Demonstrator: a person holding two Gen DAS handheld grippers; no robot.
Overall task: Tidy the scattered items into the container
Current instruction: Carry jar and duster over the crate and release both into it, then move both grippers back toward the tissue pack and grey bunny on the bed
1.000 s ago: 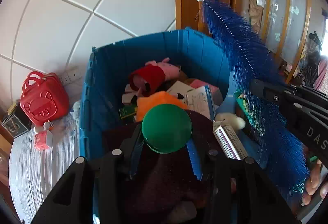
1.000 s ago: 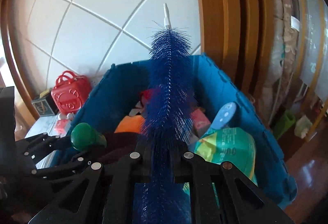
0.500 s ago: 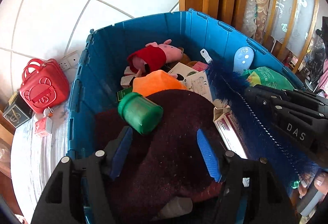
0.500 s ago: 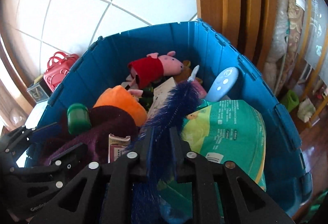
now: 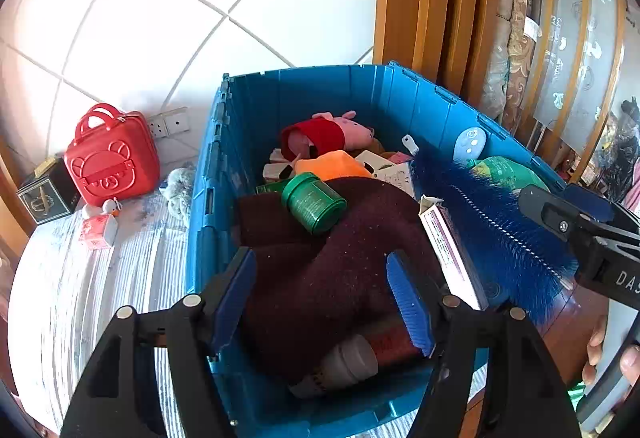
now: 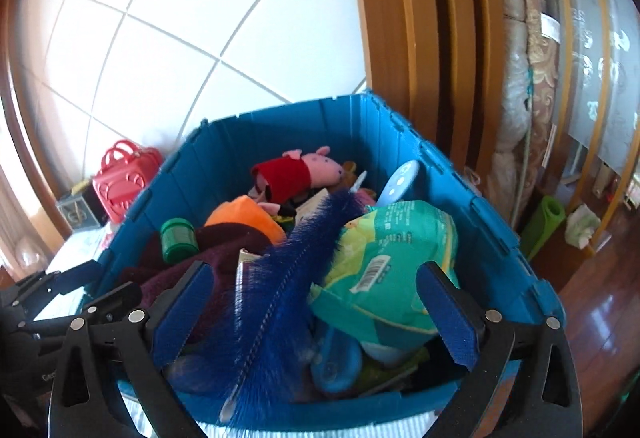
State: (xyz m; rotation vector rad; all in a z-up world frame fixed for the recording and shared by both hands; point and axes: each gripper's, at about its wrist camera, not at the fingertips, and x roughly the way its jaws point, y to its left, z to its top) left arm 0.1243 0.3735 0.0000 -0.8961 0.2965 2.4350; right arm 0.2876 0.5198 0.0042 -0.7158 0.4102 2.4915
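Observation:
A blue plastic crate [image 5: 208, 173] [image 6: 496, 250] holds several items. A green jar [image 5: 314, 203] [image 6: 178, 240] lies on a dark maroon cloth [image 5: 340, 262] inside it. A blue bottle brush [image 5: 488, 226] [image 6: 280, 286] lies across the pile, resting free. My left gripper [image 5: 322, 298] is open and empty above the crate's near end. My right gripper [image 6: 316, 314] is open and empty, its jaws either side of the brush without touching it. A pink pig plush [image 5: 324, 133] [image 6: 298, 171] lies at the far end.
A red pig-face bag [image 5: 112, 157], a dark box [image 5: 48, 189], a small pink box [image 5: 96, 232] and a grey plush [image 5: 180, 185] sit on the striped surface left of the crate. A green packet [image 6: 392, 258] lies in the crate. Wooden frames stand behind right.
My left gripper opened and the green jar dropped onto the maroon cloth. My right gripper lowered the brush into the crate and opened, leaving it lying on the pile.

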